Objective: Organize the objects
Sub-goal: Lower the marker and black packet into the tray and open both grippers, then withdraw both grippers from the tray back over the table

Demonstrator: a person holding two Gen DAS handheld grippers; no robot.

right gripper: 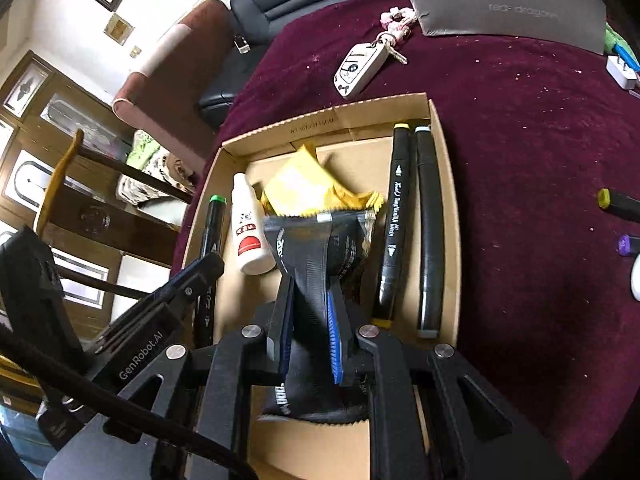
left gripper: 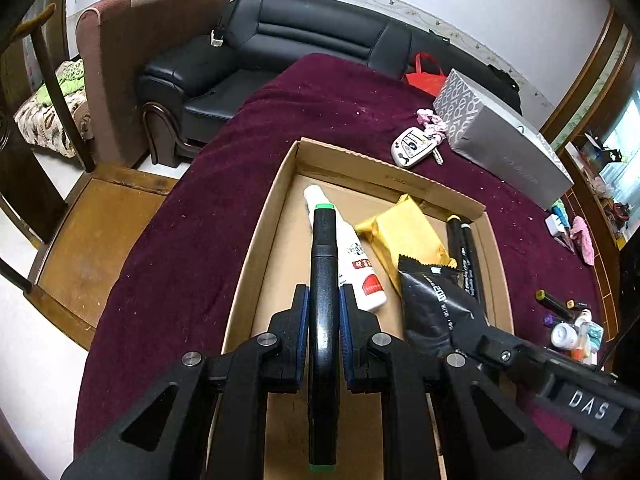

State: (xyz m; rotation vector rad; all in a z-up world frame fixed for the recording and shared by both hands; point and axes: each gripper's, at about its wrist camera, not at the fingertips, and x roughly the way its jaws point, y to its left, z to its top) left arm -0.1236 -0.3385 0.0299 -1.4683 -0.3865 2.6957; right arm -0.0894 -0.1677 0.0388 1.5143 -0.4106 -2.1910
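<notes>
A shallow cardboard box [left gripper: 280, 184] [right gripper: 448, 184] lies on the maroon cloth. My left gripper [left gripper: 324, 300] is shut on a black marker with green caps [left gripper: 323, 264] [right gripper: 214, 216], held over the box's left part. My right gripper [right gripper: 308, 296] is shut on a black snack packet [right gripper: 316, 244] [left gripper: 432, 304] above the box's middle. In the box lie a white bottle with a red label [left gripper: 352, 256] [right gripper: 248, 232], a gold packet [left gripper: 404, 232] [right gripper: 304, 184] and two black markers [right gripper: 412, 220] [left gripper: 466, 252] along the right wall.
Beyond the box sit a white car key with a pink charm [left gripper: 414, 146] [right gripper: 360, 66] and a grey carton [left gripper: 500, 140] [right gripper: 508, 4]. More markers and small bottles [left gripper: 568, 320] lie at the right. A black sofa [left gripper: 280, 52] and a wooden chair [left gripper: 96, 240] stand past the table edge.
</notes>
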